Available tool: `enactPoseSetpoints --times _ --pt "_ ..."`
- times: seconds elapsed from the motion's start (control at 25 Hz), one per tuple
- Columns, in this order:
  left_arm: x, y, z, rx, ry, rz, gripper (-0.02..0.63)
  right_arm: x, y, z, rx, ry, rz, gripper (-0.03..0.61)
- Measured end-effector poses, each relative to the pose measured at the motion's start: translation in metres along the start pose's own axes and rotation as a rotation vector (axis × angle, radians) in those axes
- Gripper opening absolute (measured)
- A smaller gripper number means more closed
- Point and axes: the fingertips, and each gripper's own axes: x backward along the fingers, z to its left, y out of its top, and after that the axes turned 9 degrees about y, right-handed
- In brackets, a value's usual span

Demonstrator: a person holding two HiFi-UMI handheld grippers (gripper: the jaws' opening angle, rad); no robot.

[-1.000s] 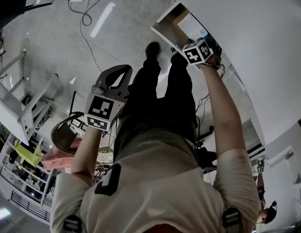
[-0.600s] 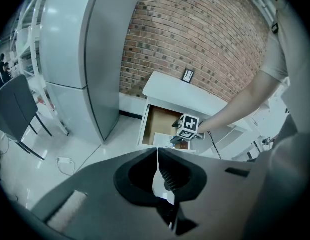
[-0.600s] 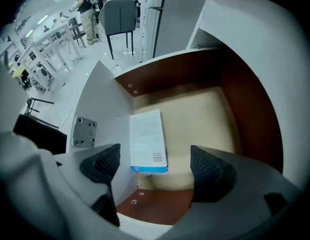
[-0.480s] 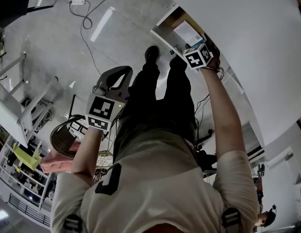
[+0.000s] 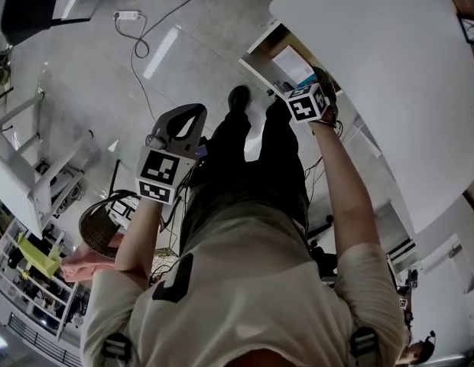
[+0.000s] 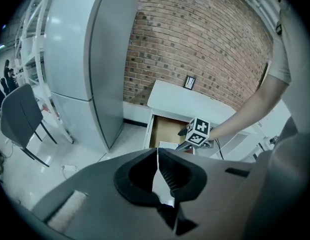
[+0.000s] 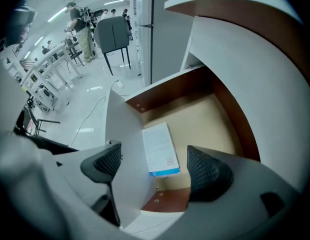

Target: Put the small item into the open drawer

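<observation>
My right gripper (image 7: pixel 155 166) hangs over the open drawer (image 7: pixel 120 129), jaws spread, nothing between them. The small box (image 7: pixel 160 149) lies flat inside, along the drawer's white wall. Its print is too small to read. Its blue end strip is clear only in the right gripper view. My left gripper (image 6: pixel 157 170) has its jaws pressed together, empty.

A flat white box (image 7: pixel 160 149) lies on the wooden bottom of the open drawer (image 7: pixel 215 116).

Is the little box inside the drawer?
Inside. The box lies flat on the floor of the drawer, and the right gripper over it has its jaws apart, holding nothing.
</observation>
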Motion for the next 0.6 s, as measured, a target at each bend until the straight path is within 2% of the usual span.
enactPoseSetpoints --times 0.12,0.28,0.6 --pt "0.008 0.006 0.008 -0.006 0.011 -0.025 0.011 0.011 0.005 0.011 -0.059 0.024 -0.013 0.383" --pt "0.017 0.018 0.018 -0.018 0.022 -0.059 0.011 0.037 0.027 0.019 -0.138 0.032 -0.081 0.383" --pt "0.032 0.05 0.036 -0.071 0.051 -0.141 0.011 0.136 0.096 0.055 -0.216 0.115 -0.379 0.383"
